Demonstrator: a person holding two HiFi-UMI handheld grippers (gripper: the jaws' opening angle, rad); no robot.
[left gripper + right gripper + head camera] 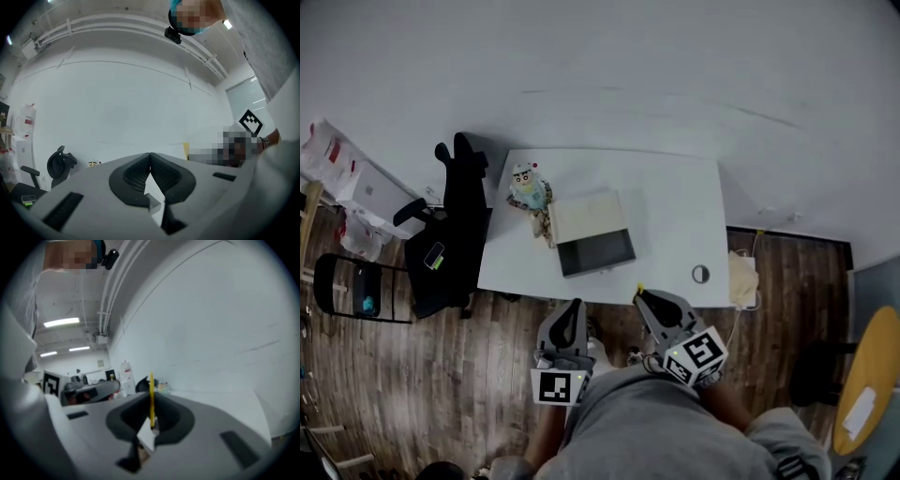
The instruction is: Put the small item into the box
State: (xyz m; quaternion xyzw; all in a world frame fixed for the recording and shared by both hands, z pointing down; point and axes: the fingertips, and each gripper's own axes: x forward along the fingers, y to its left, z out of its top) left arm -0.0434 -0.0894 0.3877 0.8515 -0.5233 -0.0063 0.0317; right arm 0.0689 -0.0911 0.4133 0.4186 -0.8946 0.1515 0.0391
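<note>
On my feed both grippers sit close to the body, at the near edge of the table point(675, 216). The left gripper point(574, 305) point(150, 154) has its jaws pressed together on nothing. The right gripper point(642, 295) point(151, 397) pinches a thin yellow strip point(638, 287) point(151, 387), upright between its jaws. Farther on, I see the open box point(589, 217) on the table, well apart from the strip, with a toy figure point(528, 187) just beside it and a black chair point(464, 216) off to the left
</note>
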